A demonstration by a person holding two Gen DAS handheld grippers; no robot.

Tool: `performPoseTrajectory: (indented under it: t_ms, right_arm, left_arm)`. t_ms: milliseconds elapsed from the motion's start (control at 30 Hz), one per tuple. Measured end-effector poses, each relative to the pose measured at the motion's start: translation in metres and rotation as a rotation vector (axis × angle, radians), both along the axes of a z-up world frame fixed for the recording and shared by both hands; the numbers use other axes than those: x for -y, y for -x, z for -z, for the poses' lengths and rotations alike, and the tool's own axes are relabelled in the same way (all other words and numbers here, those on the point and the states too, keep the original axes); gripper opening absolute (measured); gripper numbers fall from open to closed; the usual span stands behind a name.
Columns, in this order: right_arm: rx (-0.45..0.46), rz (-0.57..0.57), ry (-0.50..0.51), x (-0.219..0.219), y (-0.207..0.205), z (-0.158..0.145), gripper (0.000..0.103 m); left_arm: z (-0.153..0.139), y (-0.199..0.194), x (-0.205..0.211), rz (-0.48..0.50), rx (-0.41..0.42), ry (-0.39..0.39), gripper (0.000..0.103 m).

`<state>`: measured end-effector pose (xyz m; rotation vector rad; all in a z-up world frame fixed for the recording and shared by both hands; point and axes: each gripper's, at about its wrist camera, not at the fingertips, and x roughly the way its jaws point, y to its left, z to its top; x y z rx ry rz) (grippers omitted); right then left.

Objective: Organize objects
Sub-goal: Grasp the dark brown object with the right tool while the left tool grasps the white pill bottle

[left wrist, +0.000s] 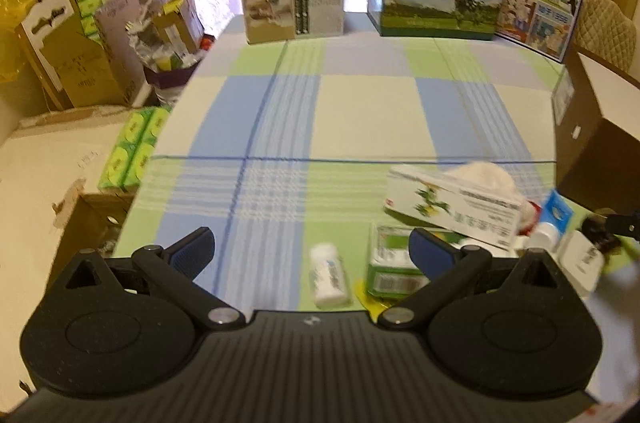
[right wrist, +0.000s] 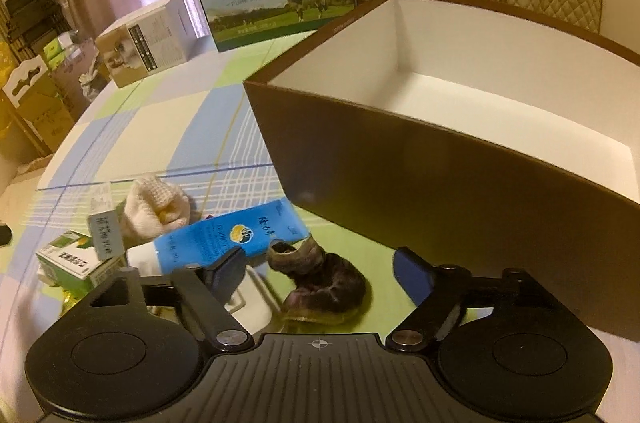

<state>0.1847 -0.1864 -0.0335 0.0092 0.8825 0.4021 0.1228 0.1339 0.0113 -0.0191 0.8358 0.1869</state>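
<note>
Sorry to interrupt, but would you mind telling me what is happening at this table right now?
A person holds a gripper in each hand over a checked tablecloth to tidy small items. Both are open and hold nothing. The right gripper hovers around a dark rolled sock, beside a blue tube and an open brown box, which looks empty as far as visible. The left gripper hangs above a small white bottle and a green medicine box.
</note>
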Motion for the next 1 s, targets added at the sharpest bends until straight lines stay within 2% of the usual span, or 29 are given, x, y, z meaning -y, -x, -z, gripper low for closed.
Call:
performPoseTrajectory:
  t_ms: [67, 333, 400, 467, 533, 1000]
  right_arm:
    - [-0.008, -0.015, 0.002, -0.003, -0.005, 0.006, 0.067]
    - [-0.034, -0.051, 0.027, -0.011, -0.016, 0.031, 0.054]
    - [-0.033, -0.061, 0.027, -0.012, -0.016, 0.034, 0.046]
    - [-0.017, -0.073, 0.029, -0.011, -0.015, 0.035, 0.034]
    - [-0.009, -0.084, 0.033, -0.011, -0.014, 0.036, 0.029]
    - [-0.017, -0.064, -0.004, -0.006, -0.014, 0.036, 0.027]
  left_arm:
    - [0.003, -0.003, -0.006, -0.01, 0.009, -0.011, 0.102]
    - [0.018, -0.003, -0.031, -0.086, 0.012, -0.003, 0.102]
    - [0.021, -0.003, -0.034, -0.092, 0.004, 0.012, 0.102]
    - [0.025, -0.003, -0.035, -0.093, -0.005, 0.021, 0.101]
    - [0.029, -0.004, -0.036, -0.094, -0.02, 0.023, 0.098]
    - [0.061, -0.022, -0.031, 0.004, -0.098, 0.079, 0.079]
